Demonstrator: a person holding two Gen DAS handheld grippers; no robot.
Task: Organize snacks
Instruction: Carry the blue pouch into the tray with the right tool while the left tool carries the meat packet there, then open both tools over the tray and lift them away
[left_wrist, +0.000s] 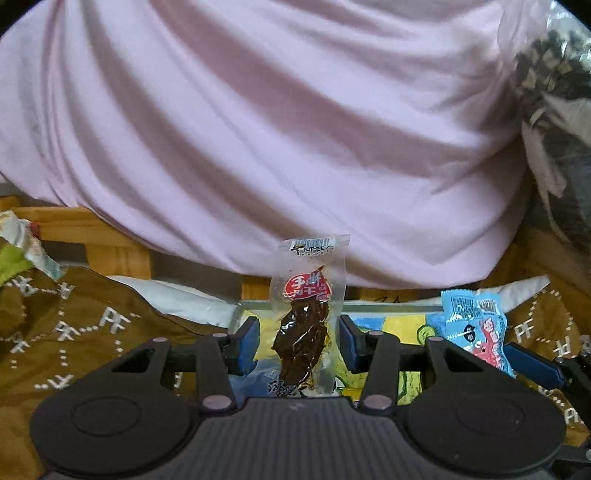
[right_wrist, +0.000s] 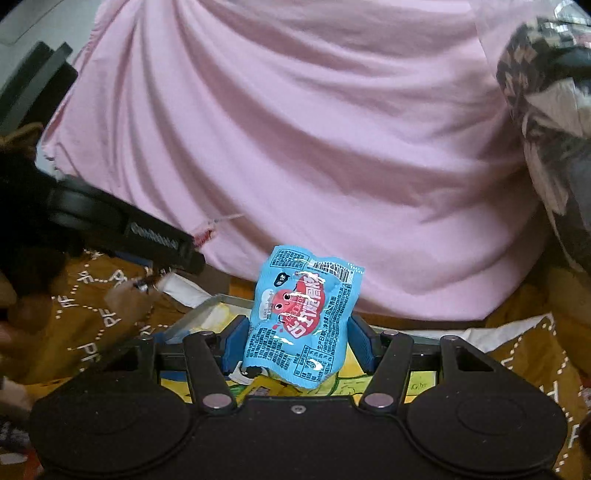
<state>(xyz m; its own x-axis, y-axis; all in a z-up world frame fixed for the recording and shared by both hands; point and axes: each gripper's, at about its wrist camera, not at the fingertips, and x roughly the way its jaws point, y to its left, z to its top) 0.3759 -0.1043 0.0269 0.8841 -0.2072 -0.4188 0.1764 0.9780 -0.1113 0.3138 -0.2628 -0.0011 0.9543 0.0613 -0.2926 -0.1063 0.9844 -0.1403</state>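
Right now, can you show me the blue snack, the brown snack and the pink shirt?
blue snack packet (right_wrist: 301, 319), right wrist view, red cartoon label.
brown snack packet (left_wrist: 304, 328), left wrist view, dark food inside.
pink shirt (left_wrist: 258, 129), left wrist view, folded cloth.

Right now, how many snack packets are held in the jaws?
2: a clear packet of dark dried meat between the left jaws, a blue packet with red print between the right jaws. Others may be hidden.

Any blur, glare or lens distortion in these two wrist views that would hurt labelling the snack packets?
Left wrist view: strong fisheye curve with dark corners; the clear jerky packet is sharp, with slight glare on its film. Right wrist view: same curve; the blue snack packet is readable, with glints across its print; the left gripper at the frame's left is motion-blurred. The lighting is soft and dim in both.
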